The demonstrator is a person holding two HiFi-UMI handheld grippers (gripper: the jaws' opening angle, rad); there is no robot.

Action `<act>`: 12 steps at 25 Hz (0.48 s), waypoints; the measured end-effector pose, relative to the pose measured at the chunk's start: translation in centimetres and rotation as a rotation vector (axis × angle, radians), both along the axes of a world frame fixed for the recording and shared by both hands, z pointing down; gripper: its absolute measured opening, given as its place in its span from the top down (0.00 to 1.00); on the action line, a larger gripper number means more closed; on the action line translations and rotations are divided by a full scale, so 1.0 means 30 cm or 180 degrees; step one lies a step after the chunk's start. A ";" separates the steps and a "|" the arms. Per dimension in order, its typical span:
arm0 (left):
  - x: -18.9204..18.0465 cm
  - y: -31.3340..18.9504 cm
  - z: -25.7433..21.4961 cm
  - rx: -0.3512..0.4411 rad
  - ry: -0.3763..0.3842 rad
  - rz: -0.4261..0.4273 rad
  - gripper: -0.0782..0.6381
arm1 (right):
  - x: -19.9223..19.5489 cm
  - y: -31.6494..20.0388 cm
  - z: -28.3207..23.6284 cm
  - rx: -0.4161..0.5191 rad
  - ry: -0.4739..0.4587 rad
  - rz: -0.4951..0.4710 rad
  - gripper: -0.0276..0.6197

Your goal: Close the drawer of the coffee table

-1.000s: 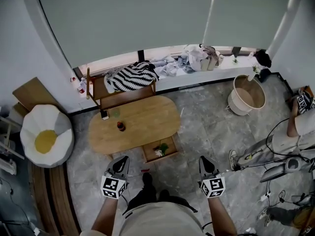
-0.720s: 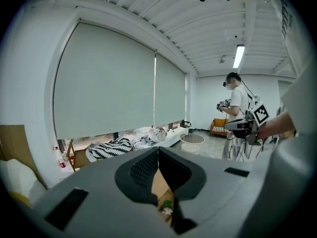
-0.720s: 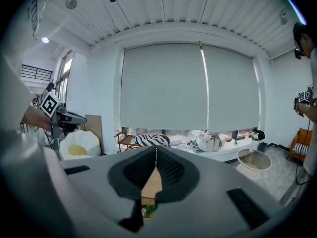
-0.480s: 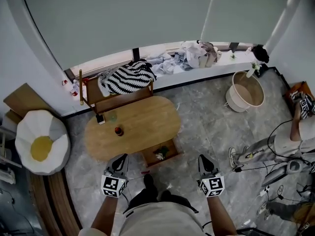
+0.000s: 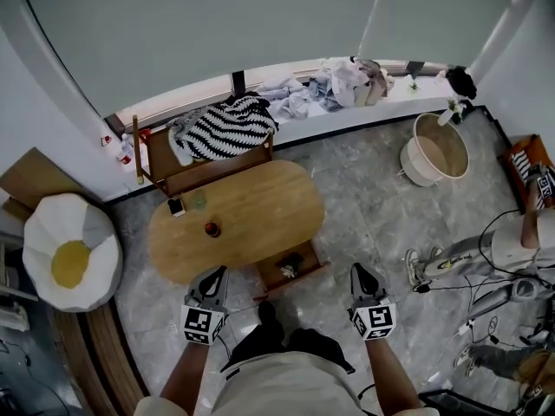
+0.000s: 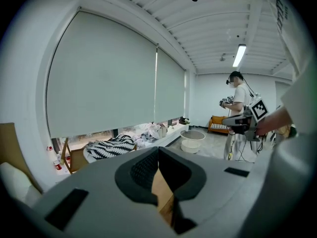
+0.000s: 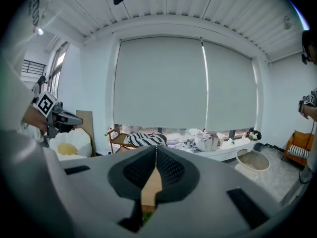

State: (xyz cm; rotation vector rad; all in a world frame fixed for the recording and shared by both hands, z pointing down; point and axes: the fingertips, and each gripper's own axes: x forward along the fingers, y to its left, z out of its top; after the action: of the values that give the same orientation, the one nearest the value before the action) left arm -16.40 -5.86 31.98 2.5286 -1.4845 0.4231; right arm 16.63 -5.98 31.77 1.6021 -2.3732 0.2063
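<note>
An oval wooden coffee table (image 5: 251, 206) stands in the middle of the room. Its drawer (image 5: 291, 267) is pulled out on the near side, with small things inside. My left gripper (image 5: 213, 276) is shut and empty, held in the air at the table's near edge, left of the drawer. My right gripper (image 5: 360, 274) is shut and empty too, over the floor to the right of the drawer. In the left gripper view the jaws (image 6: 158, 155) meet at the tips, with table wood showing below. The right gripper (image 7: 155, 155) points toward the table likewise.
A small dark bottle (image 5: 212, 229), a cup (image 5: 199, 203) and a phone (image 5: 175, 207) lie on the table. A wooden chair (image 5: 186, 159) with a striped cloth (image 5: 227, 126) stands behind it. A white-and-yellow cushion (image 5: 65, 254) is left, a round basket (image 5: 436, 151) right. Another person (image 5: 486, 250) is far right.
Both grippers and I have moved forward toward the table; the table and drawer now sit closer below the grippers. The jaws stay shut.
</note>
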 end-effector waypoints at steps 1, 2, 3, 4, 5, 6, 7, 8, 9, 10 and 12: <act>-0.009 -0.010 0.007 -0.0014 -0.0011 0.0004 0.86 | -0.011 -0.009 0.003 -0.0008 0.0016 -0.0002 0.93; -0.018 -0.020 0.013 -0.0022 -0.0018 0.0005 0.86 | -0.022 -0.018 0.006 -0.0014 0.0035 -0.0008 0.93; -0.026 -0.029 0.018 -0.0026 -0.0022 0.0006 0.86 | -0.033 -0.027 0.009 -0.0018 0.0056 -0.0017 0.93; -0.033 -0.037 0.026 -0.0028 -0.0025 0.0007 0.86 | -0.043 -0.035 0.013 -0.0018 0.0077 -0.0028 0.93; -0.041 -0.044 0.033 -0.0028 -0.0028 0.0004 0.86 | -0.052 -0.042 0.016 -0.0017 0.0093 -0.0039 0.93; -0.047 -0.049 0.040 -0.0023 -0.0029 -0.0003 0.86 | -0.060 -0.048 0.020 -0.0017 0.0102 -0.0050 0.93; -0.052 -0.051 0.047 -0.0019 -0.0025 -0.0015 0.86 | -0.066 -0.050 0.025 -0.0018 0.0110 -0.0064 0.93; -0.054 -0.051 0.055 -0.0019 -0.0016 -0.0031 0.86 | -0.069 -0.050 0.031 -0.0020 0.0118 -0.0078 0.93; -0.053 -0.049 0.063 -0.0023 -0.0005 -0.0049 0.86 | -0.068 -0.050 0.038 -0.0023 0.0127 -0.0093 0.93; -0.049 -0.046 0.069 -0.0027 0.0006 -0.0065 0.86 | -0.066 -0.050 0.043 -0.0027 0.0135 -0.0108 0.93; -0.036 -0.050 0.068 -0.0022 0.0032 -0.0069 0.86 | -0.061 -0.061 0.040 -0.0035 0.0140 -0.0141 0.93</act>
State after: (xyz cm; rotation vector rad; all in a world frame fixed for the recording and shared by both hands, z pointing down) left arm -17.47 -7.36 34.02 2.5032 -1.5030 0.4107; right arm 14.81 -7.82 32.98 1.5314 -2.3675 0.1732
